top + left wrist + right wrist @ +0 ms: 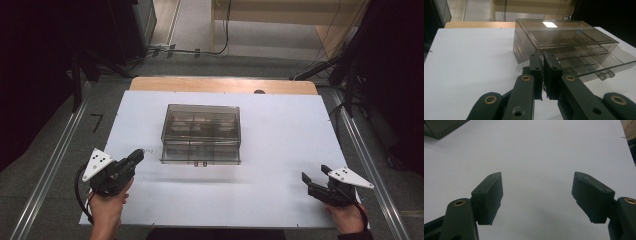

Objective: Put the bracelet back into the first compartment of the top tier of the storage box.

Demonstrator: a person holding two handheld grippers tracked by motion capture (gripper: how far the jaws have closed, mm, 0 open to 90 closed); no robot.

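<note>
A smoky clear plastic box (201, 125) with inner compartments stands in the middle of the white table (280, 130). Its lowest drawer (200, 154) is pulled partly out toward me. My left gripper (137, 156) is held low at the front left, pointing at the box's near left corner, jaws shut with nothing between them. In the left gripper view the shut jaws (543, 58) stand just short of the box (564, 35) and its drawer (599, 65). My right gripper (315, 173) rests at the front right, open and empty, its fingers (489, 195) wide apart over bare table.
A small clear beaded piece (521, 66) lies on the table by the box's near corner. A wooden strip (222, 84) edges the table's far side. Metal rails (55, 160) run along both sides. A corner of the box (439, 127) lies far off in the right gripper view.
</note>
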